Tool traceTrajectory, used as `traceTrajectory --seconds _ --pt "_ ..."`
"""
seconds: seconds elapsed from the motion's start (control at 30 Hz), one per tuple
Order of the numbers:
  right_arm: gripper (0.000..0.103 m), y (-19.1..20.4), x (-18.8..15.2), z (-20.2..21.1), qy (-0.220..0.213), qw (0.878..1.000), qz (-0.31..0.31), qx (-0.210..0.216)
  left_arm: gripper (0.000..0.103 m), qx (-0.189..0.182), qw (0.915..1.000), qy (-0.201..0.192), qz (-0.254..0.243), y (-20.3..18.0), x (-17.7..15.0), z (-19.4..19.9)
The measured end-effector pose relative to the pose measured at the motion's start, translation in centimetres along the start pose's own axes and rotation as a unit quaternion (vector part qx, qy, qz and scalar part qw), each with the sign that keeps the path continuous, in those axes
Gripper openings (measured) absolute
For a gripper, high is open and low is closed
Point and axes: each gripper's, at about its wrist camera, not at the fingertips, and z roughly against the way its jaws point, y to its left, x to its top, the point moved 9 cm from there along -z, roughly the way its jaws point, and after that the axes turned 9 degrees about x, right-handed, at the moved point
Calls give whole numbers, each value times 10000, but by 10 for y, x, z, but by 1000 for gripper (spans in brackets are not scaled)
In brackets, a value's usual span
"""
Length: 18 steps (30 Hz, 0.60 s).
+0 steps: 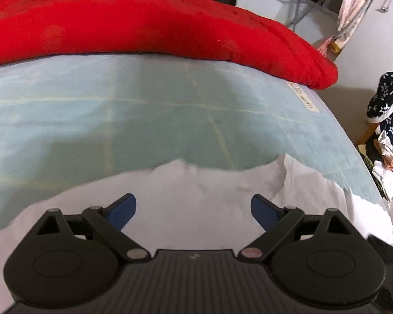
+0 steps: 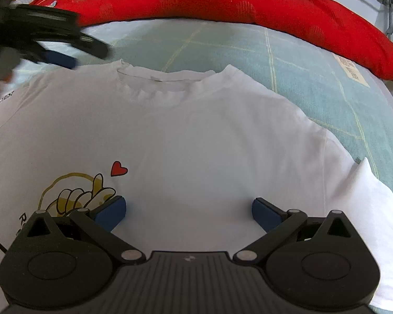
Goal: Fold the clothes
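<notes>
Both tongs stand wide, nothing between the blue pads. Left gripper (image 1: 194, 209) hangs over a plain white part of the T-shirt (image 2: 196, 141) near its far edge; in right wrist view the same tool shows blurred at upper left (image 2: 65, 55), beside the shirt's shoulder, w/ part of a hand behind it. Right gripper (image 2: 188, 210) hangs above the shirt's chest; left pad (image 2: 112, 212) sits just beside the yellow finger-heart print (image 2: 78, 196), small red heart (image 2: 118, 168) above that. Shirt lies face up, spread flat on the pale blue-green cover (image 1: 144, 110) w/ thin yellow grid lines; collar (image 2: 165, 81) points to the far edge, one sleeve (image 2: 374, 191) reaches the right edge. Contact between pads and cloth: cannot tell. Red padded blanket (image 1: 149, 23) runs along the far edge, well apart from the shirt. White label strip (image 1: 302, 95) lies near the far right corner, text unreadable. Off the right edge: dark star-print garment (image 1: 387, 99) and a heap of light clothes (image 1: 387, 167). Hanging clothes in bkgd, blurred.
</notes>
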Motion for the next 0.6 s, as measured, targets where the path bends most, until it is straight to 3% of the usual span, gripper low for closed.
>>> traceTrajectory --seconds 0.07,0.13,0.23,0.37,0.6 --pt "103 1 0 -1 -18 10000 -3 -43 94 6 9994 127 318 19 -15 21" --pt "103 1 -1 -2 -33 9999 -21 -116 94 243 9985 42 490 41 -27 35" --pt "103 2 0 -3 -26 9997 -78 -210 94 661 9940 120 861 82 -47 35" --pt "103 1 1 -3 42 9997 -103 -228 92 858 9881 209 1262 113 -68 40" --pt "103 0 11 -4 527 9980 -266 -214 91 1141 9747 329 1892 162 -102 51"
